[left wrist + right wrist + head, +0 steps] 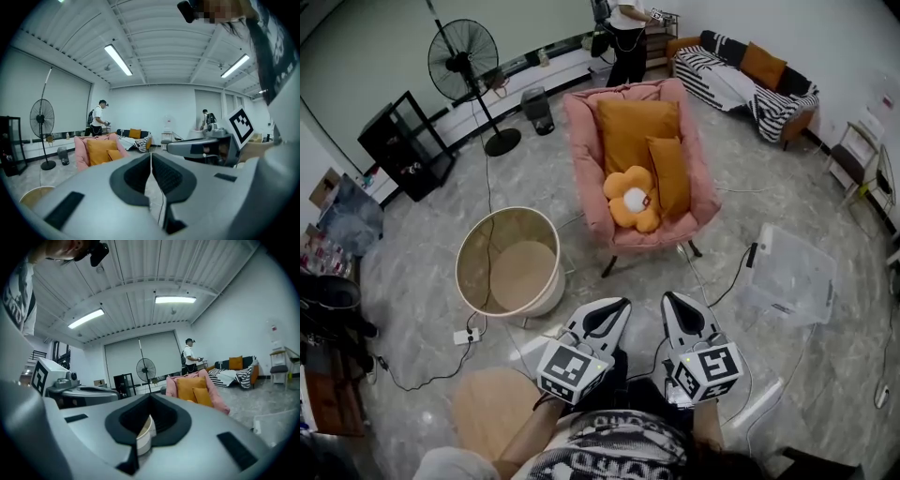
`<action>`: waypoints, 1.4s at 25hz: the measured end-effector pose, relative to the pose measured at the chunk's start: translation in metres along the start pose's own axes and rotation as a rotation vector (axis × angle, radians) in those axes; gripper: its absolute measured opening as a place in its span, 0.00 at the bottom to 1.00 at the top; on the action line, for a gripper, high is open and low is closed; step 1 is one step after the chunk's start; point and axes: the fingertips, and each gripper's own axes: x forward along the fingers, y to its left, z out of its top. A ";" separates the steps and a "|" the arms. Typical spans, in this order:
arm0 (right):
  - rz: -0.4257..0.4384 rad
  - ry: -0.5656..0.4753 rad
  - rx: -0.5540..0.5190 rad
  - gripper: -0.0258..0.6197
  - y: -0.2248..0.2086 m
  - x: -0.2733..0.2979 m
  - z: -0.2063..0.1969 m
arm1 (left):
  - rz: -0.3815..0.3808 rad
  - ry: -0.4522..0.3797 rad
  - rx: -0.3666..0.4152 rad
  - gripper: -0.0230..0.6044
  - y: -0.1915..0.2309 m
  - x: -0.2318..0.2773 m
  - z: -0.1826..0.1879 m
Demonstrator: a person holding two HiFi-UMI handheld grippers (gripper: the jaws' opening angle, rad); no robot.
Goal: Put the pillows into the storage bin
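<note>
A pink chair [581, 159] holds a large orange pillow [636, 131], a smaller orange pillow [671, 176] and a yellow flower-shaped pillow [633, 199]. To its left on the floor stands the round beige storage bin [508, 262], with nothing inside. My left gripper [617, 306] and right gripper [673, 300] hang side by side in front of me, short of the chair, both shut and holding nothing. In the left gripper view the jaws meet at the tip of the left gripper [150, 156], with the chair [80, 149] beyond. The right gripper [150, 397] has the bin [144, 433] showing behind its jaws.
A standing fan [464, 58], a black shelf [405, 142] and a small waste bin [537, 110] line the far left. A clear plastic box [792, 277] lies at right, cables and a power strip [467, 336] near the bin, and a round stool [492, 408] by my legs. A person [628, 37] stands behind the chair.
</note>
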 end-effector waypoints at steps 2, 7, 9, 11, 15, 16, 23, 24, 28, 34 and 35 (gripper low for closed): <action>0.003 0.001 0.007 0.04 -0.003 0.008 0.001 | 0.002 0.005 0.002 0.07 0.007 0.003 0.000; 0.003 0.010 0.023 0.04 -0.016 0.036 -0.002 | 0.000 0.022 0.004 0.07 0.030 0.023 -0.006; -0.005 0.017 0.035 0.04 -0.026 0.052 -0.003 | -0.004 0.027 -0.001 0.07 0.046 0.034 -0.009; -0.016 0.029 0.048 0.04 -0.035 0.071 -0.004 | -0.010 0.031 -0.012 0.07 0.064 0.047 -0.010; -0.044 0.060 0.049 0.04 -0.059 0.124 0.001 | -0.028 0.041 -0.023 0.07 0.114 0.083 -0.009; -0.051 0.067 0.045 0.04 -0.064 0.139 0.005 | -0.034 0.042 -0.021 0.07 0.128 0.092 -0.005; -0.091 0.082 0.056 0.04 -0.090 0.233 0.035 | -0.082 0.012 0.000 0.07 0.221 0.148 0.027; -0.095 0.085 0.059 0.04 -0.092 0.244 0.037 | -0.084 0.013 0.003 0.07 0.233 0.154 0.028; -0.127 0.099 0.059 0.04 -0.104 0.283 0.041 | -0.101 0.024 0.002 0.07 0.274 0.175 0.026; -0.155 0.102 0.041 0.04 -0.116 0.329 0.053 | -0.133 0.016 0.010 0.07 0.315 0.201 0.030; -0.156 0.104 0.038 0.04 -0.117 0.333 0.054 | -0.134 0.014 0.009 0.07 0.319 0.205 0.031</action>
